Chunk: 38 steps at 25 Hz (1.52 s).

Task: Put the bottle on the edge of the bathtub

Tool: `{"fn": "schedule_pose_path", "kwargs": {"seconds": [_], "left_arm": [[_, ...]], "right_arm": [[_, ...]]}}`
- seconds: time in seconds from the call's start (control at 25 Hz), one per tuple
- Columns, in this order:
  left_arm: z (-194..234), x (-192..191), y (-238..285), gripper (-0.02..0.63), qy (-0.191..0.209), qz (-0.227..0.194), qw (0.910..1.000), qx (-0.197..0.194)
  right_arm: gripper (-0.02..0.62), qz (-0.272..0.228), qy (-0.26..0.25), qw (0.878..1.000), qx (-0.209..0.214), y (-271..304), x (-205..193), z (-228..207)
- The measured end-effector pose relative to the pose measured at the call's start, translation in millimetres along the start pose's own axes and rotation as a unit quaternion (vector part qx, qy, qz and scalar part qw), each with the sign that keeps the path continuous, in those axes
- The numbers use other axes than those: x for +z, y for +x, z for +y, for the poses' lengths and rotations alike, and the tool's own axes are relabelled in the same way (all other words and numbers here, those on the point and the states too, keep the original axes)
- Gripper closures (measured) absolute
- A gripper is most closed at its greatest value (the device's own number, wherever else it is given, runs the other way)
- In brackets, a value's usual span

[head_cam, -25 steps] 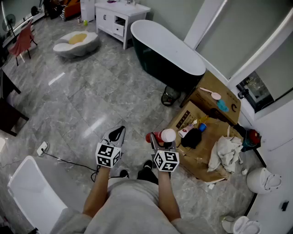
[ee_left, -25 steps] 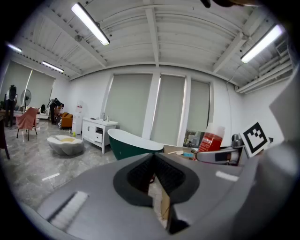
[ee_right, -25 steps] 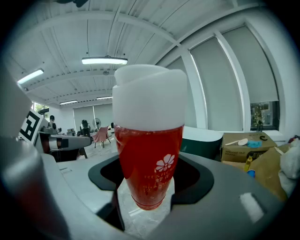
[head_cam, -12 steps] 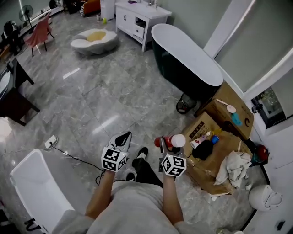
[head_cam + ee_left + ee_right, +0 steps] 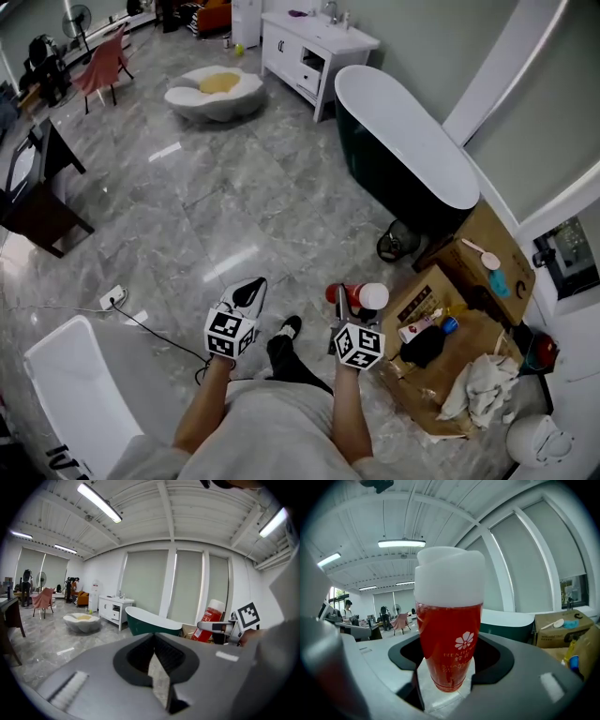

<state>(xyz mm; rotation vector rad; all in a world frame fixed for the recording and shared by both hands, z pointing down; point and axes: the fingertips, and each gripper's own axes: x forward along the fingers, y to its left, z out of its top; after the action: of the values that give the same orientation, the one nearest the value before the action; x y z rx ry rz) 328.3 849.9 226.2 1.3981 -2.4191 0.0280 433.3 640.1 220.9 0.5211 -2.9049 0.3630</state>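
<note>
Right tool (image 5: 347, 298) grips bottle (image 5: 367, 296) — bathtub (image 5: 361, 159) ahead, cardboard box (image 5: 466, 258) beside.

Seen from above the person's head, the head view looks steeply down on the floor (image 5: 187, 216), with the left hand-held gripper (image 5: 249, 289) and right hand-held gripper (image 5: 349, 300) close at lower middle and the bathtub (image 5: 367, 173) farther off at upper right; the left gripper view rides on its hand-held gripper and faces out across the room toward that bathtub, catching the bottle (image 5: 210, 618) at its right edge; the right gripper view sits hard against the bottle, which fills its centre, with the bathtub and a cardboard box (image 5: 560, 627) behind at right; all three views share the bathtub.
</note>
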Motion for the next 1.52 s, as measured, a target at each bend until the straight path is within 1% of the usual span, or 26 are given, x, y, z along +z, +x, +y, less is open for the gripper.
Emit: {"fn": "schedule_pose_path", "kwargs": {"seconds": [0.16, 0.36, 0.44, 0.52, 0.56, 0.76, 0.88, 0.96, 1.16, 1.32, 1.44, 1.52], "left_arm": [[30, 22, 28, 0.548, 0.008, 0.006, 0.9998, 0.014], [53, 48, 77, 0.548, 0.030, 0.017, 0.9993, 0.013], [63, 57, 96, 0.548, 0.048, 0.020, 0.9985, 0.015], [78, 61, 112, 0.548, 0.065, 0.027, 0.9971, 0.028], [86, 60, 120, 0.548, 0.065, 0.031, 0.9968, 0.036], [118, 59, 150, 0.548, 0.030, 0.032, 0.9972, 0.061], [142, 69, 159, 0.548, 0.016, 0.015, 0.9947, 0.100], [152, 77, 170, 0.548, 0.012, 0.005, 0.9938, 0.111], [152, 89, 217, 0.548, 0.015, 0.002, 0.9965, 0.082], [159, 98, 262, 0.548, 0.014, 0.005, 0.9984, 0.055], [168, 111, 299, 0.548, 0.009, 0.004, 0.9991, 0.042], [181, 124, 320, 0.548, 0.008, -0.005, 0.9993, 0.036]], "right_arm": [[0.310, 0.005, 0.016, 1.000, 0.015, 48, 8, -4], [0.310, 0.004, 0.026, 1.000, 0.012, 101, 19, -23], [0.310, 0.003, 0.028, 1.000, 0.011, 119, 23, -29], [0.310, 0.006, 0.029, 1.000, 0.011, 135, 26, -35], [0.310, 0.009, 0.027, 1.000, 0.011, 142, 27, -40], [0.310, 0.020, 0.015, 1.000, -0.003, 165, 32, -72], [0.310, 0.028, 0.011, 0.999, -0.014, 172, 31, -85], [0.310, 0.031, 0.013, 0.999, -0.021, 177, 31, -91], [0.310, 0.033, 0.011, 0.999, -0.039, 196, 36, -107], [0.310, 0.028, 0.008, 0.998, -0.055, 224, 45, -119], [0.310, 0.030, 0.007, 0.997, -0.067, 250, 54, -127], [0.310, 0.034, 0.009, 0.997, -0.075, 270, 57, -126]]}}
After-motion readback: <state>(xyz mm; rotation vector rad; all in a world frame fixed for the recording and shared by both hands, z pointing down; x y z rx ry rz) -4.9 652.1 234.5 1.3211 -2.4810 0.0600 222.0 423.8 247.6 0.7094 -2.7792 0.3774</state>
